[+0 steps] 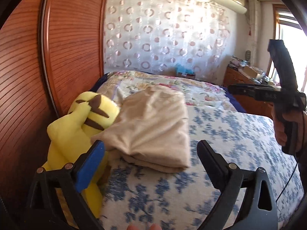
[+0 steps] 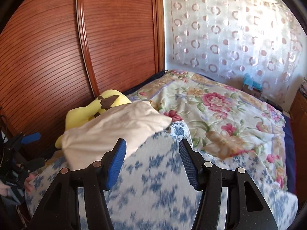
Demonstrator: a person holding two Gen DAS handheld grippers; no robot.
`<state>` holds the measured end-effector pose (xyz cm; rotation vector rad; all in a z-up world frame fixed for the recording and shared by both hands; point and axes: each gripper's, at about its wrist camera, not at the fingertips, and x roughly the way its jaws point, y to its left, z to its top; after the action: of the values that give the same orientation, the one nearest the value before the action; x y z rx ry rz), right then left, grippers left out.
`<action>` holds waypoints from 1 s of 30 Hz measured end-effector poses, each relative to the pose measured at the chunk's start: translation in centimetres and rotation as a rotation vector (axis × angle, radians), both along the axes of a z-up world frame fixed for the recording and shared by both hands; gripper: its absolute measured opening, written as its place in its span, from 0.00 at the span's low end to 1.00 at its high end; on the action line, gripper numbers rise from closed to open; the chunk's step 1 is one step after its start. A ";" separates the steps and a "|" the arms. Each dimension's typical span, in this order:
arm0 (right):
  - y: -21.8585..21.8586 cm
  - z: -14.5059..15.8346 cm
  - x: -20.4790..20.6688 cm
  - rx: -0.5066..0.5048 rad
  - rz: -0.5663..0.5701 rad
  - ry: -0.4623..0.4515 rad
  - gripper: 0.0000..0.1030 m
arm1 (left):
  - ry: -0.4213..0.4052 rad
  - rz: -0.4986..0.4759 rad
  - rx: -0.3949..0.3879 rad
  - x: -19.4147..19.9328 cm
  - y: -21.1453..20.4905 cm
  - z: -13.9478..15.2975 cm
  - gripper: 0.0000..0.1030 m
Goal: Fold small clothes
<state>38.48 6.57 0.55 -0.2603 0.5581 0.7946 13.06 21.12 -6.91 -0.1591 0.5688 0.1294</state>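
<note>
Left wrist view, left gripper (image 1: 151,153) spread wide, empty, folded beige garment (image 1: 151,128) just ahead on bed.

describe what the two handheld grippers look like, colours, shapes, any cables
Both are black plastic with triangular cut-out jaws, silver pivot pins and ribbed blue pads. The left gripper and right gripper match. The right one shows a black pistol-style handle and a thin dark cable trailing below.

Beige folded cloth garment (image 1: 153,130): lies on the blue-flowered white cover (image 1: 220,143), its left edge against the yellow plush toy (image 1: 84,118).
Plush toy: between garment and ribbed brown wooden wardrobe (image 1: 38,67).
Floral-patterned quilt (image 2: 220,115): behind garment, in front of the ring-patterned white curtain (image 2: 239,38).
Wooden side cabinet (image 1: 241,80): right of the bed.
</note>
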 end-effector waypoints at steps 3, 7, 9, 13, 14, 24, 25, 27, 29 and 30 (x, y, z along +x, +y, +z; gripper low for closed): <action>-2.5 0.0 -3.0 0.020 -0.023 -0.014 0.58 | -0.031 -0.028 0.009 -1.1 -1.8 0.9 0.94; -5.6 -0.5 -6.7 0.036 -0.070 -0.031 0.64 | -0.043 -0.065 0.020 -1.9 -4.0 1.5 0.94; -7.1 -0.9 -8.4 0.047 -0.096 -0.031 0.66 | -0.047 -0.090 0.022 -2.2 -5.2 1.8 0.94; -9.8 -1.5 -11.6 0.063 -0.146 -0.032 0.73 | -0.047 -0.133 0.036 -2.7 -7.7 1.9 0.94; -10.5 -1.7 -12.4 0.067 -0.161 -0.033 0.74 | -0.045 -0.148 0.035 -2.9 -8.4 1.9 0.94; -16.1 -0.9 -19.3 0.123 -0.317 -0.062 0.79 | -0.044 -0.226 0.063 -3.3 -13.9 3.0 0.94; -16.6 -0.6 -20.0 0.129 -0.326 -0.070 0.79 | -0.048 -0.230 0.067 -3.3 -14.4 3.3 0.94; -17.5 0.0 -21.3 0.144 -0.345 -0.087 0.79 | -0.060 -0.232 0.077 -3.4 -15.2 3.9 0.94; -18.3 0.7 -22.5 0.156 -0.365 -0.108 0.79 | -0.074 -0.232 0.085 -3.6 -16.0 4.9 0.94; -18.7 0.9 -23.0 0.161 -0.377 -0.116 0.79 | -0.080 -0.234 0.084 -3.7 -16.3 5.3 0.94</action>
<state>15.49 -12.16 1.48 -0.0482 0.4138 0.4523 9.36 4.87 -1.66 -0.0152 0.4971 -0.0799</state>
